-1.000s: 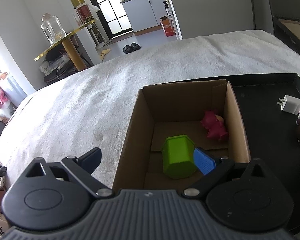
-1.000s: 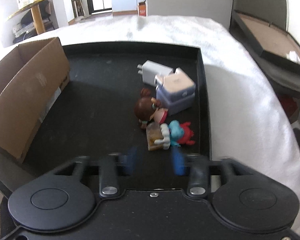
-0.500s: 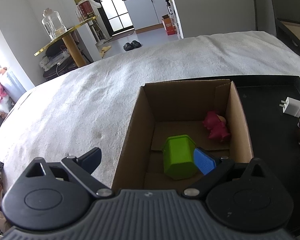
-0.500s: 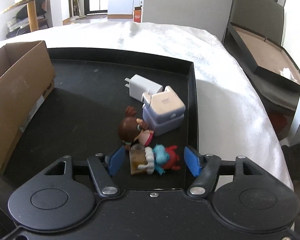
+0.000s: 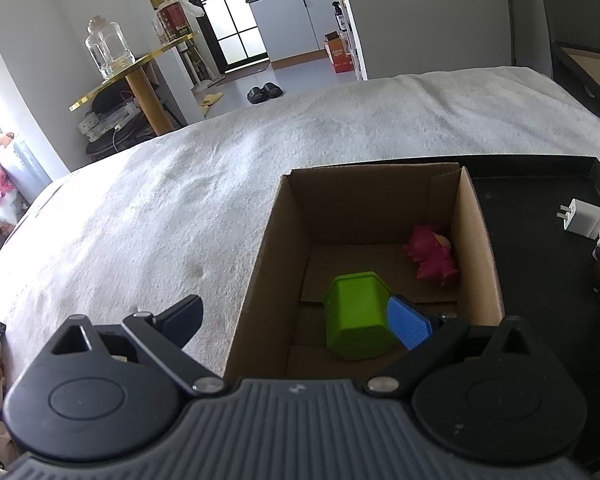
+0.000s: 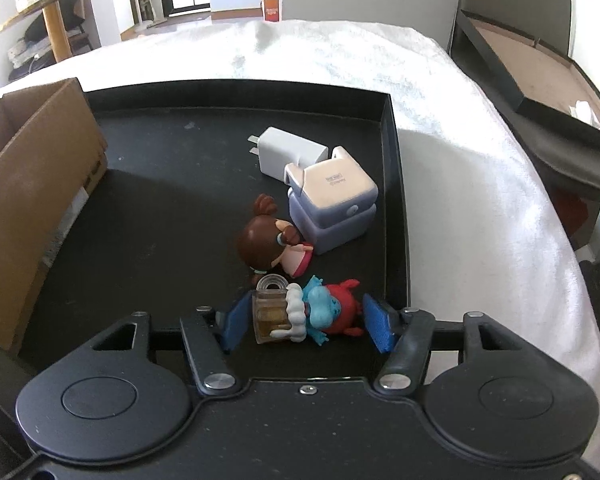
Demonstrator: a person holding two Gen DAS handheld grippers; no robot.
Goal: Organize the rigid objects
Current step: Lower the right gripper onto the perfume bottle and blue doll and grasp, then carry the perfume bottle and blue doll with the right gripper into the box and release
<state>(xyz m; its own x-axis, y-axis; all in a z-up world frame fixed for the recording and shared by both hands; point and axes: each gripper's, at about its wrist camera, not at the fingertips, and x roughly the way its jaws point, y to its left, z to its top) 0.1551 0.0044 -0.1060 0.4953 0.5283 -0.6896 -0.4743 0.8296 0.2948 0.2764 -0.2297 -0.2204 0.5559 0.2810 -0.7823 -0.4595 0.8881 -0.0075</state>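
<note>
My right gripper (image 6: 306,322) is open, its blue pads on either side of a blue and red toy figure (image 6: 324,312) holding a mug, which lies on the black tray (image 6: 160,184). Just beyond it lie a brown-haired doll (image 6: 268,240), a lilac box-shaped case (image 6: 334,204) and a white charger (image 6: 290,152). My left gripper (image 5: 296,320) is open and empty over the near end of the cardboard box (image 5: 284,248). Inside the box lie a green hexagonal cup (image 5: 358,316) and a pink figure (image 5: 432,256).
The tray and box rest on a white-blanketed bed (image 5: 160,216). The box's side wall (image 6: 32,188) stands at the tray's left. A dark open case (image 6: 540,92) lies off the bed to the right. A gold side table with a glass jar (image 5: 108,52) stands far left.
My right gripper has opened and moved forward and down, so its pads now flank the blue and red figure. My left gripper has hardly moved.
</note>
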